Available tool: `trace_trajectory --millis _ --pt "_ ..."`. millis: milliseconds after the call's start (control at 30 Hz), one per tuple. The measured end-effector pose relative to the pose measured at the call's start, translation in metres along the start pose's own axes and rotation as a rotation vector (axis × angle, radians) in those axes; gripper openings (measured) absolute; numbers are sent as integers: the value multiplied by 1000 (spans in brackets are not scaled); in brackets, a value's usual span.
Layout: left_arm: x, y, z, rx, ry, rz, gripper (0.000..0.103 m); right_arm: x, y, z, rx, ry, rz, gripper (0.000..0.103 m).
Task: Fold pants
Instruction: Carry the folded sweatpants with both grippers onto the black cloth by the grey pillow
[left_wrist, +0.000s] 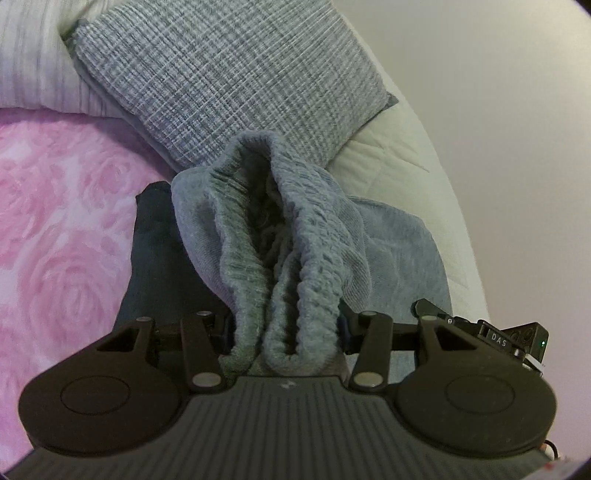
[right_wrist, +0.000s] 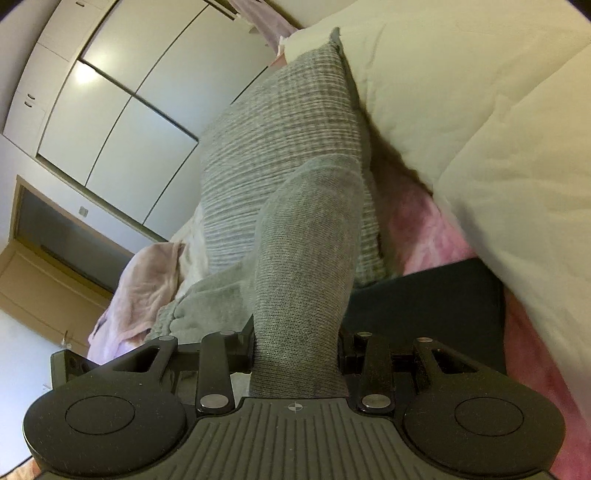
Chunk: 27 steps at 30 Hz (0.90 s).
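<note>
The grey knit pants (left_wrist: 295, 236) rise in a bunch from my left gripper (left_wrist: 284, 325), which is shut on their gathered elastic waistband. The cloth hides the fingertips. In the right wrist view another part of the same grey pants (right_wrist: 306, 240), a smooth tube of fabric, stands up out of my right gripper (right_wrist: 297, 343), which is shut on it. More of the grey fabric lies crumpled at lower left (right_wrist: 207, 299). Both grippers hold the pants over a bed with a pink rose blanket (left_wrist: 55, 221).
A grey woven cushion (left_wrist: 229, 81) leans just beyond the pants. A dark folded garment (left_wrist: 155, 251) lies on the blanket beside them. A cream duvet (right_wrist: 480, 129) fills the right side. A pale pink cloth (right_wrist: 147, 280), wardrobe doors (right_wrist: 122, 103) and a doorway (right_wrist: 44, 258) are at left.
</note>
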<state>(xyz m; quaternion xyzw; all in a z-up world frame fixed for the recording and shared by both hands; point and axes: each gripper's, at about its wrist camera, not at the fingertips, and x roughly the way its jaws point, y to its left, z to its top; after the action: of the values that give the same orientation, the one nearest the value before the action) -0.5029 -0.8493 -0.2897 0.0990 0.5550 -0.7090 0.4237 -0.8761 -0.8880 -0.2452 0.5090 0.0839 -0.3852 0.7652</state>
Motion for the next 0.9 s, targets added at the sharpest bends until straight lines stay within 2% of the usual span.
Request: trace_trajectory --millis 367,567,700,800,900 --pt "62 53 10 -3 61 17 45 50 -58 -6 0 30 -63 34" --pt "74 69 -1 16 51 -19 45 56 -80 -12 14 32 -84 34" --pt "77 74 -21 49 41 -3 46 60 -95 -27 1 29 -124 34" --pt "81 78 -24 81 28 20 49 61 -102 -35 7 14 -147 35" --pt "76 66 -24 136 7 22 47 58 -97 -38 -28 -10 -160 35"
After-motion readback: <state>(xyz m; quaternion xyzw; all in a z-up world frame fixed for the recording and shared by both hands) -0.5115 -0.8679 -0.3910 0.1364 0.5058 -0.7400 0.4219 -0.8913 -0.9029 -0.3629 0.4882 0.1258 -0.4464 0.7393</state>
